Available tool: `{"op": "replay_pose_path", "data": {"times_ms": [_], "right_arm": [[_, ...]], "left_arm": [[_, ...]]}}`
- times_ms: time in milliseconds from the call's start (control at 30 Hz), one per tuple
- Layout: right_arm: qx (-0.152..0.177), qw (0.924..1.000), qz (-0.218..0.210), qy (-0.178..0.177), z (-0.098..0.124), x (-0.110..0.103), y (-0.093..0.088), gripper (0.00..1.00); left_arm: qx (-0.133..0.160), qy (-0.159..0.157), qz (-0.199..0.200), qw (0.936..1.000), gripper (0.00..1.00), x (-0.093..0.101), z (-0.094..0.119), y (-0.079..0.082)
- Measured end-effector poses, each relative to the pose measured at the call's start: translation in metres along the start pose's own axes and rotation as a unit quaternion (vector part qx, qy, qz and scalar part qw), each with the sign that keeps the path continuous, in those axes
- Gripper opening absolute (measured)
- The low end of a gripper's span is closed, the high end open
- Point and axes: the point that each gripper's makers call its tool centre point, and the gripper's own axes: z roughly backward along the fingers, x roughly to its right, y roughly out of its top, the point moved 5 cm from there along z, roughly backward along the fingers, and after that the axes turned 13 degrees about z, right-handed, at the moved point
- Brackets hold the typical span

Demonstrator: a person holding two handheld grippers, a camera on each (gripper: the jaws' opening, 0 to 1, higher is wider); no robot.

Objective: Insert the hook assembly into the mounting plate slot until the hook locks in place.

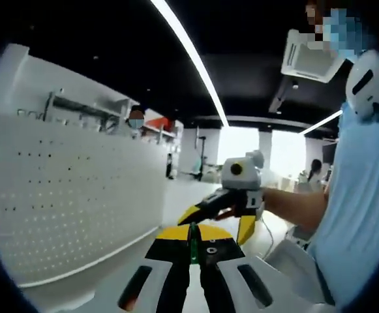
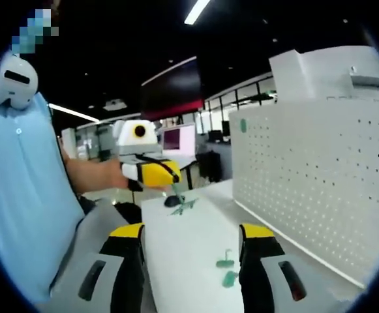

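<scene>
White pegboard panel (image 1: 65, 195) is seen standing upright along the far edge of a white counter (image 2: 189, 241), with a dark ceiling and long strip lights above an open office space. In the right gripper view the same pegboard (image 2: 319, 182) is seen rising on the right side of the counter.

In the left gripper view, the left tongs (image 1: 192, 251) are seen nearly closed, with a thin green hook assembly (image 1: 192, 242) pinched upright between the jaw tips. Across from them, the right tongs (image 1: 223, 218) are held by a hand (image 1: 254, 199) above the counter, their yellow-and-black jaws spread apart with nothing between them.

In the right gripper view, the right tongs (image 2: 189, 261) are seen wide open and empty, their jaws framing the bare counter. Two small green pieces (image 2: 227, 270) are seen lying on the counter just beside the right jaw; whether they touch each other cannot be told. Farther off, the left tongs (image 2: 169, 176) are held over the far end of the counter, with the green hook assembly (image 2: 176, 190) hanging from their tips above a further small green piece (image 2: 184, 207) on the counter. A person in a light blue shirt (image 2: 19, 195) is seen at the left.
</scene>
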Motion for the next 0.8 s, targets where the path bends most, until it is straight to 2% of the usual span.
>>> {"op": "replay_pose_path", "data": {"times_ms": [133, 400, 500, 600, 800], "right_arm": [[0.016, 0.9998, -0.002, 0.013, 0.0, -0.004, 0.006, 0.54], [0.044, 0.9981, -0.005, 0.042, 0.002, -0.014, 0.016, 0.41], [0.06, 0.9969, -0.012, 0.049, 0.003, -0.016, 0.02, 0.37], [0.08, 0.9951, -0.018, 0.055, 0.006, -0.018, 0.025, 0.33], [0.093, 0.9938, -0.019, 0.058, 0.008, -0.021, 0.03, 0.3]], "left_arm": [[0.017, -0.026, 0.015, 0.9994, 0.02, 0.009, -0.004, 0.003], [0.026, -0.058, 0.024, 0.9977, 0.03, 0.022, -0.012, 0.005], [0.036, -0.073, 0.03, 0.9962, 0.03, 0.027, -0.013, 0.007], [0.06, -0.09, 0.052, 0.9928, 0.03, 0.032, -0.014, 0.011], [0.069, -0.098, 0.06, 0.991, 0.02, 0.035, -0.015, 0.013]]}}
